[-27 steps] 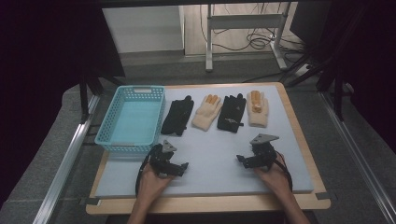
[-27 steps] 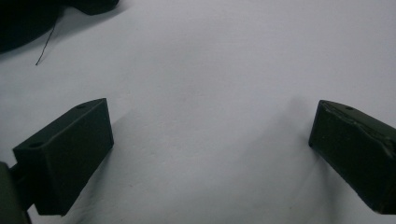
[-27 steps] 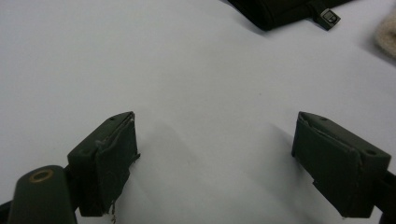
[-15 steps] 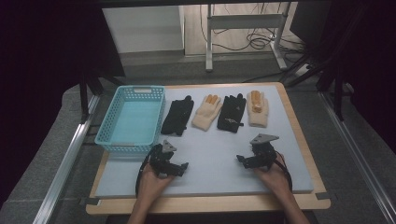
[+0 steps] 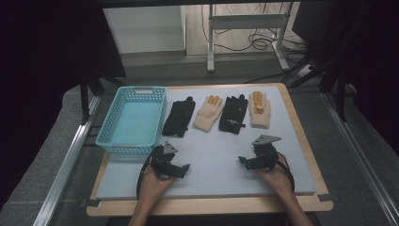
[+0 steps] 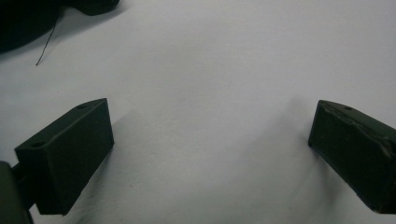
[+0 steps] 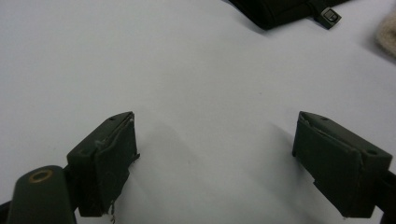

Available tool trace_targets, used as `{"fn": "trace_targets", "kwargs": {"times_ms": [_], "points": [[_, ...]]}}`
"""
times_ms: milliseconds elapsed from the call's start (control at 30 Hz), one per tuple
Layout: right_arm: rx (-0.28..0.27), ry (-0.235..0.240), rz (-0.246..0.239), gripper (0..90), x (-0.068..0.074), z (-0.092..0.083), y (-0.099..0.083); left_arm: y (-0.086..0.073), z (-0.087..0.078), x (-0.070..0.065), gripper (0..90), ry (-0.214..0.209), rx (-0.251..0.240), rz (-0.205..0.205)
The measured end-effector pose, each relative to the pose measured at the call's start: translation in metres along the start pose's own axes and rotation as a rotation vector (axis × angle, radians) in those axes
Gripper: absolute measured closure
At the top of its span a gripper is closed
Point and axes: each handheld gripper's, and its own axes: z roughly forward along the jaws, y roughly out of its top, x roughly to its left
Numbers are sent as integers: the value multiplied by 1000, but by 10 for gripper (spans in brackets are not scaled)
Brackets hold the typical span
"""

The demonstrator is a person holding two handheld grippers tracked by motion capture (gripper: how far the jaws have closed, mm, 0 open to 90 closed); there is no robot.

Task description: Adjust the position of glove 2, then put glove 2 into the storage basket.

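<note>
At the far left of the desk (image 5: 301, 188) sat a blue basket (image 5: 133, 120), empty, its open top facing up, probably waiting to receive the gloves. Just to its right lay a row of four, palms flat and fingers pointing away from the person: a black glove (image 5: 179, 117), a cream glove (image 5: 209, 113), a second black glove (image 5: 234, 114) and a second cream glove (image 5: 259, 109), alternating in colour and lying close together, as though laid out for sorting (into pairs, I would guess).

Nearer the person, the left hand-held gripper (image 5: 165, 162) rested low over the bare grey mat, close to the basket's near corner; its jaws stood wide apart with nothing between them. Further right, the right hand-held gripper (image 5: 256, 157) hovered below the second black glove, jaws likewise spread and empty. Both sat well short of the gloves, apparently poised to reach forward.
</note>
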Motion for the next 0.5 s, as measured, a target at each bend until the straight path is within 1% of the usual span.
{"fn": "trace_targets", "kwargs": {"times_ms": [267, 500], "points": [[-2, 9, 15, 142, -1, 0, 2, 0, 0, 0, 6, -1, -2, -4], [-25, 46, 26, 143, 0, 2, 13, 0, 0, 0, 8, -1, -5, -3]]}}
